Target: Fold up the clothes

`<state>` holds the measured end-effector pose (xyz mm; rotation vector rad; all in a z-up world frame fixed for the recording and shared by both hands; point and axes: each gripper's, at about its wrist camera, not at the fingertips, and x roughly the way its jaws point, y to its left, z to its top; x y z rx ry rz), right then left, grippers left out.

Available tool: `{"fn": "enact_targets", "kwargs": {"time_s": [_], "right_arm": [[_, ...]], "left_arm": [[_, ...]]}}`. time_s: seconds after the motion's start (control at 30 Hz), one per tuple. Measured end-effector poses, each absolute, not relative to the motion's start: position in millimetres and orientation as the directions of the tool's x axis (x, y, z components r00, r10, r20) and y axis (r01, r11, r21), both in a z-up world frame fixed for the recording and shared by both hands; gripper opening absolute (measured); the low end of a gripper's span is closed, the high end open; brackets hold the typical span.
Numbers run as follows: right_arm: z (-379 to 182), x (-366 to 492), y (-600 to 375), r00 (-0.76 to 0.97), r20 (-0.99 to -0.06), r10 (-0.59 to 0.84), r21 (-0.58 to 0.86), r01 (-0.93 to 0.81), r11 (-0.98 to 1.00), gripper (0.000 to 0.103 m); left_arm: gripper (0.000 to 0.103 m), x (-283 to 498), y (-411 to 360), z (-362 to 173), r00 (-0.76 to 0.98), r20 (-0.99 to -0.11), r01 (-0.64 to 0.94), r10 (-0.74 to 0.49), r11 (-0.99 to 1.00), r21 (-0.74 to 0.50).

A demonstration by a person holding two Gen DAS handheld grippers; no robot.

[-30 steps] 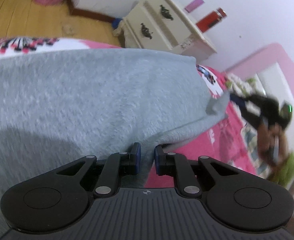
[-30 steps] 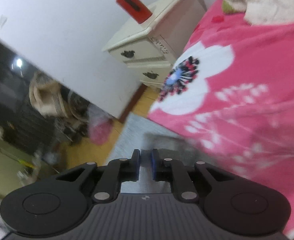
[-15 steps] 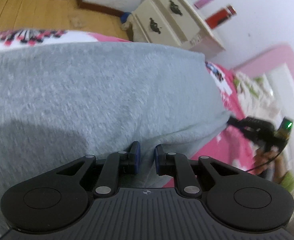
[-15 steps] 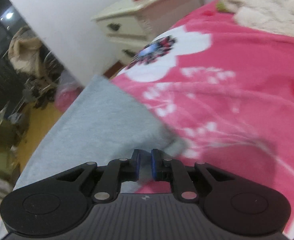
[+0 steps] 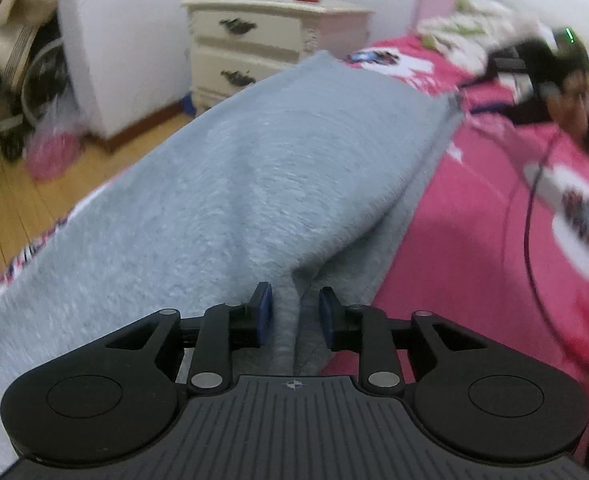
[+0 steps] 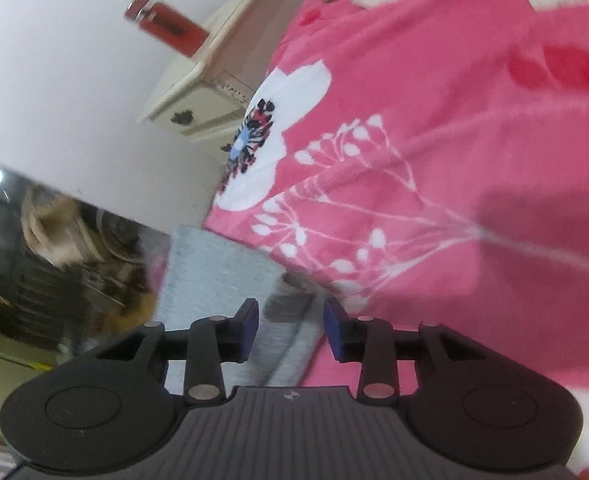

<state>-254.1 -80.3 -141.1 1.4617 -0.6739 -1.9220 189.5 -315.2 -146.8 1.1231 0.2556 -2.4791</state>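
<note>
Grey garment point(image 5: 278, 168) lies doubled over on pink bedspread point(image 5: 474, 240); first fold looks laid. Left gripper point(image 5: 292, 312) and right gripper point(image 6: 290, 330) opening, cloth between jaws, pads clear. Further folds remain

Right hand-held gripper point(image 5: 550, 64) motion-blurred in left view; grey garment point(image 5: 254, 184) cut off at left edge.
</note>
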Motion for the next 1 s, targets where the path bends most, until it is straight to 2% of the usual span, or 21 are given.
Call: {"fn": "enact_targets", "kwargs": {"time_s": [0.23,0.3,0.33,0.37,0.5,0.57,0.63,0.67,0.7,0.77,0.83,0.93,1.0], "right_arm": [[-142.8,-263.3,-100.6,-0.158,-0.682,-0.714,0.694,0.17,-0.7,0.04],[-143.7,-266.0,-107.9,-0.15,-0.698,-0.7,0.678,0.178,-0.714,0.031],[-142.8,-266.8,-110.3,-0.149,-0.695,-0.703,0.678,0.188,-0.71,0.013],[-140.5,-267.1,-111.5,-0.148,-0.682,-0.716,0.688,0.204,-0.697,0.006],[-122.6,-261.2,-107.4,-0.199,-0.582,-0.788,0.717,0.332,-0.613,0.005],[-130.0,-261.3,-104.7,-0.213,-0.62,-0.755,0.669,0.359,-0.651,0.005],[-149.8,-263.9,-104.0,-0.2,-0.7,-0.685,0.594,0.37,-0.714,0.007],[-160.4,-265.5,-101.0,-0.186,-0.72,-0.668,0.583,0.359,-0.728,0.007],[-167.1,-267.1,-93.0,-0.178,-0.703,-0.688,0.62,0.321,-0.716,0.007],[-166.7,-268.0,-76.6,-0.198,-0.66,-0.725,0.682,0.246,-0.688,0.018],[-157.6,-266.2,-64.0,-0.236,-0.643,-0.729,0.69,0.236,-0.685,0.027],[-137.8,-258.5,-50.5,-0.245,-0.616,-0.749,0.7,0.266,-0.662,0.027],[-124.2,-241.8,-50.2,-0.188,-0.584,-0.79,0.729,0.307,-0.612,0.027]], "left_arm": [[0.026,187.7,-300.1,-151.0,-0.587,-0.736,0.372,-0.337,-0.92,0.124],[0.026,187.1,-298.7,-151.5,-0.588,-0.733,0.367,-0.341,-0.921,0.133],[0.026,186.7,-298.3,-151.6,-0.589,-0.732,0.365,-0.342,-0.921,0.136],[0.026,187.0,-299.0,-151.4,-0.59,-0.732,0.367,-0.339,-0.921,0.131],[0.026,189.7,-302.1,-150.6,-0.594,-0.735,0.375,-0.326,-0.921,0.105],[0.026,189.4,-301.4,-151.1,-0.593,-0.736,0.369,-0.326,-0.923,0.112],[0.026,188.8,-301.2,-151.2,-0.59,-0.739,0.365,-0.325,-0.924,0.114],[0.027,188.8,-302.2,-150.2,-0.588,-0.744,0.361,-0.318,-0.926,0.111],[0.027,189.1,-303.8,-148.4,-0.585,-0.75,0.357,-0.308,-0.928,0.104],[0.038,192.0,-307.2,-143.3,-0.576,-0.767,0.346,-0.285,-0.934,0.087],[0.044,200.2,-311.2,-134.5,-0.561,-0.788,0.332,-0.253,-0.941,0.065],[0.046,214.3,-316.5,-121.1,-0.53,-0.822,0.31,-0.21,-0.95,0.043],[0.046,226.1,-315.6,-115.0,-0.492,-0.848,0.292,-0.198,-0.955,0.054]]}}
